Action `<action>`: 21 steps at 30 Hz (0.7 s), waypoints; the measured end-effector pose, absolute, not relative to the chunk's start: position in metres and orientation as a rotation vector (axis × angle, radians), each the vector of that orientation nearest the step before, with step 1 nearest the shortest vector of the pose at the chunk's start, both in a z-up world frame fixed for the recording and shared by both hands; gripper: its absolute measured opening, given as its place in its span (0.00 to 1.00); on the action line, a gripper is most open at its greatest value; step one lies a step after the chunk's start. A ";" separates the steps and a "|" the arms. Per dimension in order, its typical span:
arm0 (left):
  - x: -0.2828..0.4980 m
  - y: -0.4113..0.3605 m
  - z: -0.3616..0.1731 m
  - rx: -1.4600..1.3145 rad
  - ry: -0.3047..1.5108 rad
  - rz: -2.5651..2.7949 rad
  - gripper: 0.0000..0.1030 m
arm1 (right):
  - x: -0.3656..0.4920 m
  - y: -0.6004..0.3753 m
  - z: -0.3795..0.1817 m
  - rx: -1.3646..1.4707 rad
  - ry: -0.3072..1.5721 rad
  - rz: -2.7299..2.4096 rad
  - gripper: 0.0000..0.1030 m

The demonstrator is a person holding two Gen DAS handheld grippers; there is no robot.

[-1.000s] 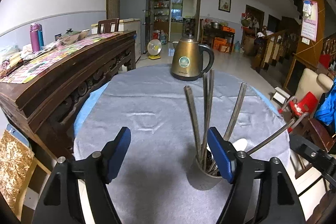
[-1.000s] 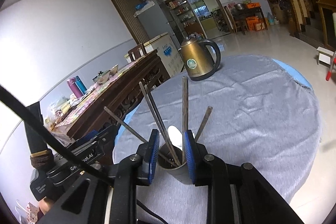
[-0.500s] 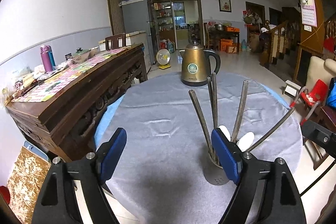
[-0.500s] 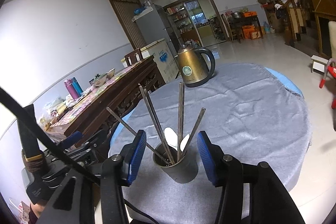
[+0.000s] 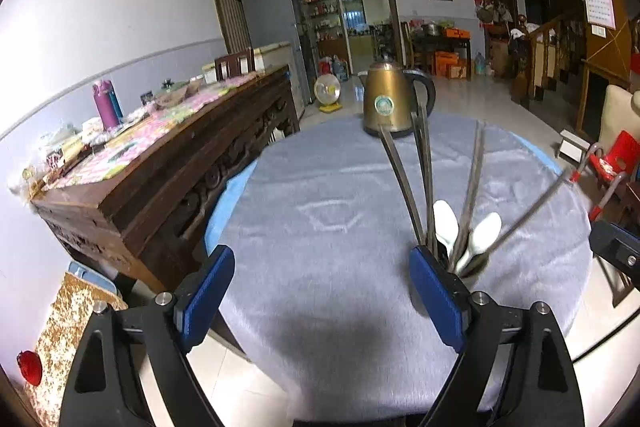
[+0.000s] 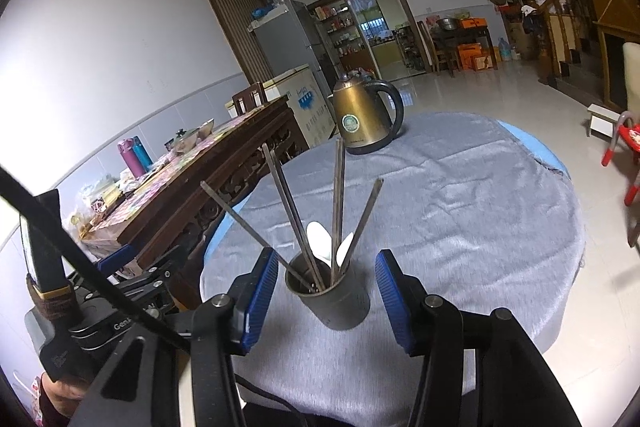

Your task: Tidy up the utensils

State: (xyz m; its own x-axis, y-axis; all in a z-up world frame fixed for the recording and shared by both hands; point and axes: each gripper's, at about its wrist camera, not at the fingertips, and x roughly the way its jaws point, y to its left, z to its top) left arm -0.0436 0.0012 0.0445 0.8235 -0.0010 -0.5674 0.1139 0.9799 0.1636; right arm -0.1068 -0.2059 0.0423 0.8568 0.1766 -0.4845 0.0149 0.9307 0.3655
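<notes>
Chopsticks (image 6: 338,211) and white spoons (image 6: 320,239) stand fanned, near upright, in a metal holder (image 6: 334,297) just ahead of the right claw (image 6: 326,301), jaws apart, clear of it. Left claw (image 5: 320,291), wide apart, has it off to its right. Kettle (image 6: 362,117) label unreadable.

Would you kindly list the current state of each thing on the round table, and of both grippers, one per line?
Left gripper: open wide, jaws just been opening, nothing between them.
Right gripper: open, pads clear of the cup on both sides.
Utensil cup: upright on the cloth, released.
Chopsticks: standing in the cup, fanned outward.
White spoons: in the cup, upright.
Kettle: upright, lid on, at the far edge.
Grey cloth: spread, slightly wrinkled.
</notes>
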 end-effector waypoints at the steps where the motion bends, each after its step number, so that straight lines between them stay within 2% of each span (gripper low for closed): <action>1: -0.048 0.003 0.044 0.192 0.609 -0.066 0.87 | -0.109 -0.204 0.041 0.368 0.542 0.084 0.54; 4: -0.057 0.004 0.045 0.196 0.625 -0.057 0.87 | -0.116 -0.201 0.038 0.353 0.539 0.064 0.60; 21: -0.091 0.005 0.061 0.216 0.619 -0.048 0.87 | -0.150 -0.180 0.049 0.272 0.501 0.047 0.62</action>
